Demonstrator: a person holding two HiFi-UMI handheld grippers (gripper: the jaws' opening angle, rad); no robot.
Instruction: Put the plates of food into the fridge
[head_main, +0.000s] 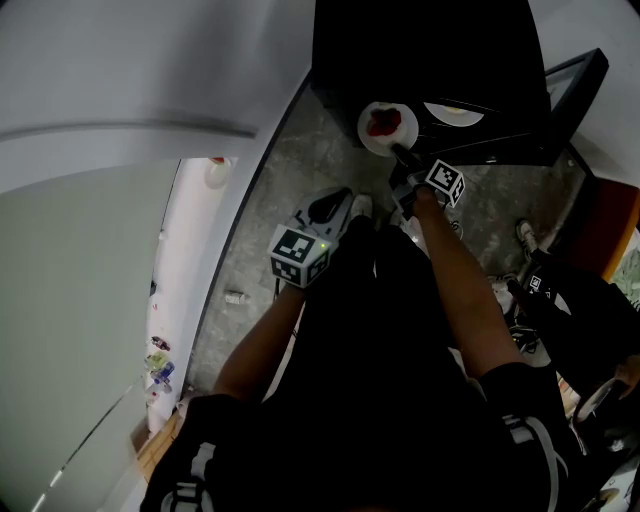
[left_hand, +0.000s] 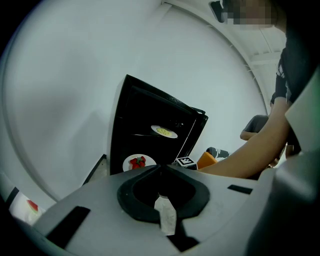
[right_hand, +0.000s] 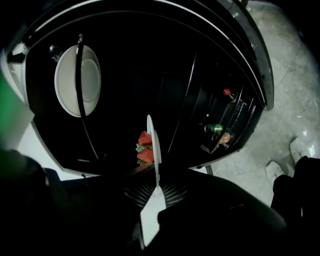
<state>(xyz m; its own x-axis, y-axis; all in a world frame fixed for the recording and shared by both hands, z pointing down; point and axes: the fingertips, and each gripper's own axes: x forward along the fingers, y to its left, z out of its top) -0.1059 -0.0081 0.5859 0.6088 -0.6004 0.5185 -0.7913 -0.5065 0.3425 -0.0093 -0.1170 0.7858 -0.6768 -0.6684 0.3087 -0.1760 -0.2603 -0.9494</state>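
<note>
A white plate of strawberries (head_main: 385, 127) hangs at the mouth of the open black fridge (head_main: 430, 50), with my right gripper (head_main: 401, 153) shut on its near rim. In the right gripper view the plate (right_hand: 153, 145) shows edge-on between the jaws of that gripper (right_hand: 156, 186), the strawberries (right_hand: 144, 148) on its left side. A second plate of yellowish food (head_main: 455, 113) rests on a wire shelf inside, also seen as a plate (right_hand: 77, 80) and a plate (left_hand: 164, 131). My left gripper (head_main: 335, 205) hangs back from the fridge, its jaws together on nothing (left_hand: 160, 169).
The fridge door (head_main: 572, 88) stands open to the right; its shelves hold a can (right_hand: 216, 128) and bottles. A grey speckled floor (head_main: 300, 170) lies below. A white wall (head_main: 120, 90) runs along the left. Another person (head_main: 585, 310) stands at the right.
</note>
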